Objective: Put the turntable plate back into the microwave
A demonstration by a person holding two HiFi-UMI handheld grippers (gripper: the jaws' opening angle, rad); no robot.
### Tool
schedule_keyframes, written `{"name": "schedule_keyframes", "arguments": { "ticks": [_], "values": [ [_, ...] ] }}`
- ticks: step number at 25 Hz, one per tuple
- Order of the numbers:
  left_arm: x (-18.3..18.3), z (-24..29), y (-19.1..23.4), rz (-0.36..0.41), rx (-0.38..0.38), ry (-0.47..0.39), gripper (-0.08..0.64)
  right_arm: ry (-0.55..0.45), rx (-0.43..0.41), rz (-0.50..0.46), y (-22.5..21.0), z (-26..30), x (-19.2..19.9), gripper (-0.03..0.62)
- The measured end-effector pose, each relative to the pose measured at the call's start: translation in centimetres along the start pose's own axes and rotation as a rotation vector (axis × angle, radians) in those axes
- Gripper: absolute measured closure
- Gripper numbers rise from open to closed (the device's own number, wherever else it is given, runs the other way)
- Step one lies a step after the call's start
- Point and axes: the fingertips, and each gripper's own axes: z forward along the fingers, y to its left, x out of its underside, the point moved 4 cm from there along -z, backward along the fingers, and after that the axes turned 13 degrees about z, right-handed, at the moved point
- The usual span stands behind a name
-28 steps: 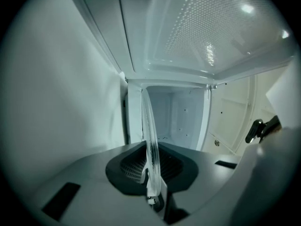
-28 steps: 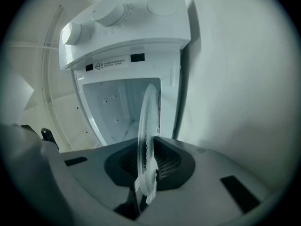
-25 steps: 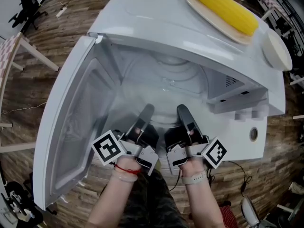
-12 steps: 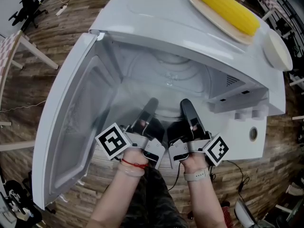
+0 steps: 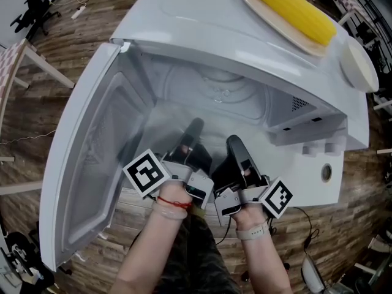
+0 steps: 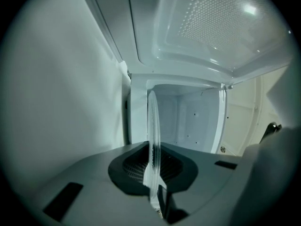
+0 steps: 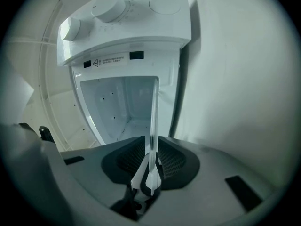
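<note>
The clear glass turntable plate [image 5: 215, 95] lies partly inside the open white microwave [image 5: 202, 32], its near rim toward me. My left gripper [image 5: 192, 131] is shut on that rim at the left. My right gripper [image 5: 236, 146] is shut on it at the right, a hand's width away. In the left gripper view the plate [image 6: 153, 126] runs edge-on between the jaws of my left gripper [image 6: 153, 173] toward the cavity. In the right gripper view the plate [image 7: 154, 112] is pinched likewise by my right gripper [image 7: 151, 166], with the knobs [image 7: 109, 7] above.
The microwave door [image 5: 92, 164] hangs open to the left. The control panel [image 5: 318, 167] with its knobs is at the right. On top of the microwave lie a corn cob [image 5: 288, 10] on an oval dish and a white bowl [image 5: 357, 63]. Wooden floor surrounds it.
Both grippers have pushed slightly forward with the plate, carrying it a little deeper into the cavity. Both keep their hold on the rim.
</note>
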Motion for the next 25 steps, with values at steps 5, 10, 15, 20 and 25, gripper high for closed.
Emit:
{"name": "schedule_keyframes", "arguments": {
  "ticks": [5, 10, 15, 20, 25],
  "values": [
    [0.1, 0.4, 0.2, -0.009, -0.004, 0.0, 0.531, 0.008, 0.003, -0.002, -0.4, 0.2, 0.4, 0.501],
    [0.6, 0.7, -0.1, 0.021, 0.024, 0.057, 0.529, -0.06, -0.01, 0.031, -0.6, 0.2, -0.7, 0.534],
    [0.8, 0.6, -0.3, 0.028, 0.028, 0.064, 0.529, -0.074, -0.025, 0.028, -0.3, 0.9, -1.4, 0.534],
    [0.8, 0.2, -0.4, 0.021, 0.028, 0.062, 0.528, -0.088, -0.025, 0.028, -0.1, 1.2, -1.7, 0.534],
    [1.0, -0.1, -0.7, 0.024, 0.041, 0.075, 0.525, -0.112, -0.033, 0.034, 0.2, 1.6, -2.2, 0.534]
  ]
}}
